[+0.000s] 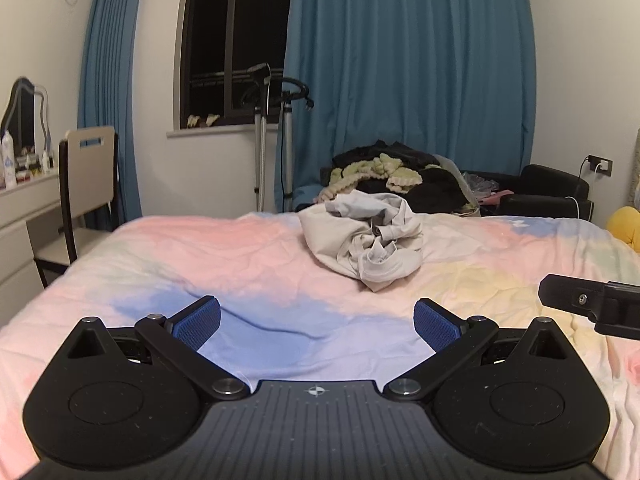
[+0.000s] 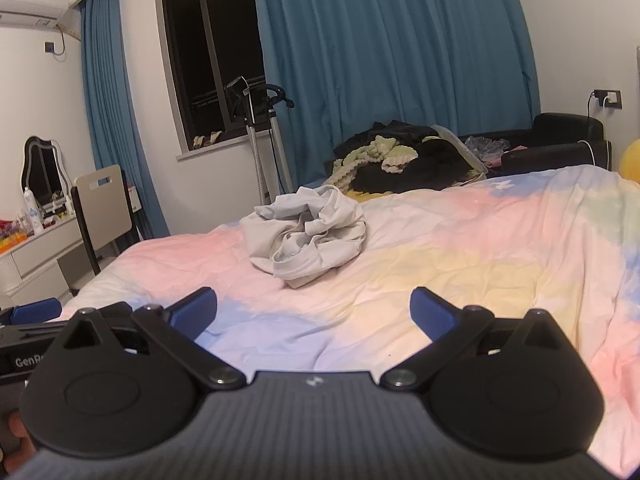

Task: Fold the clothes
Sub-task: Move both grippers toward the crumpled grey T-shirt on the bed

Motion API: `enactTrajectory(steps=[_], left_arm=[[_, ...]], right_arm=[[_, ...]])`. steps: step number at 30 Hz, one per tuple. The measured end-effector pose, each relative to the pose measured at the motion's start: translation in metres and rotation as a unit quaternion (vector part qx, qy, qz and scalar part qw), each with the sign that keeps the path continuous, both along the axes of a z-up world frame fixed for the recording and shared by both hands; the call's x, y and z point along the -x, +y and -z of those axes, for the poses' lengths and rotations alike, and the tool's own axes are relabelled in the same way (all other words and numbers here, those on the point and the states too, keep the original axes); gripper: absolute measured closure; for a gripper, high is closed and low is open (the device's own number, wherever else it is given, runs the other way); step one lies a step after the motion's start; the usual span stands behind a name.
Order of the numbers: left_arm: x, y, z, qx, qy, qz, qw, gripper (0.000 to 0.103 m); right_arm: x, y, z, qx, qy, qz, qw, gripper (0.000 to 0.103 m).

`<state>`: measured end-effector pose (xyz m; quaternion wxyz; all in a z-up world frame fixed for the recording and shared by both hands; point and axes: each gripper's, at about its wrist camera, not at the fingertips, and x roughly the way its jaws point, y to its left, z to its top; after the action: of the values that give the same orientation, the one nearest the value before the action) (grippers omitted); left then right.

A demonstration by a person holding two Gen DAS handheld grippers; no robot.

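Note:
A crumpled pale grey-beige garment (image 1: 366, 238) lies in a heap on the pastel bedspread (image 1: 200, 264), toward the far side of the bed. My left gripper (image 1: 317, 322) hovers open over the near part of the bed, well short of the heap, nothing between its blue pads. In the right wrist view the same garment (image 2: 308, 234) sits ahead and slightly left of my right gripper (image 2: 314, 308), which is also open and empty. Part of the right gripper shows at the right edge of the left wrist view, and the left gripper's body (image 2: 24, 344) at the lower left of the right one.
A pile of dark and green clothes (image 1: 396, 176) sits beyond the bed by the blue curtains (image 1: 408, 80). A chair (image 1: 86, 184) and white dresser (image 1: 24, 216) stand at the left. A black armchair (image 1: 548, 192) and yellow plush (image 1: 624, 226) are at the right.

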<state>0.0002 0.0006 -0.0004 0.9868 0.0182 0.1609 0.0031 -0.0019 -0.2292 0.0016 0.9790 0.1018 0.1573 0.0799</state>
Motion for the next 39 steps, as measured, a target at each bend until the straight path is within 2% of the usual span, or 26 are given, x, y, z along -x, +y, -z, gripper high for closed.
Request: enactTrajectory(steps=[2,5,9,16,22,29,39], left_arm=[[-0.001,0.002,0.001,0.002,0.007,-0.001,1.0000,0.000],[-0.002,0.006,0.004,0.005,0.017,-0.003,0.9998,0.000],[-0.003,0.010,0.006,0.009,0.028,-0.006,0.9996,0.000],[0.000,0.017,0.006,0.006,0.017,-0.008,0.9998,0.000],[0.001,0.015,0.007,0.004,0.016,-0.013,0.9998,0.000],[-0.002,0.015,0.010,0.009,0.013,-0.013,0.9998,0.000],[-0.003,0.020,0.010,0.015,0.013,-0.017,0.9997,0.000]], right_arm=[[0.009,0.003,0.001,0.002,-0.005,0.005,1.000,0.000],[-0.009,0.004,0.000,0.006,0.006,0.016,1.000,0.000],[-0.002,0.009,0.004,0.001,-0.017,0.019,1.000,0.000],[-0.003,0.007,0.001,-0.002,-0.030,0.026,0.999,0.000],[0.003,0.005,0.001,-0.003,-0.065,0.020,0.998,0.000],[0.000,0.006,0.005,0.005,-0.044,0.019,0.999,0.000],[0.002,0.007,0.006,0.009,-0.038,0.020,0.999,0.000]])
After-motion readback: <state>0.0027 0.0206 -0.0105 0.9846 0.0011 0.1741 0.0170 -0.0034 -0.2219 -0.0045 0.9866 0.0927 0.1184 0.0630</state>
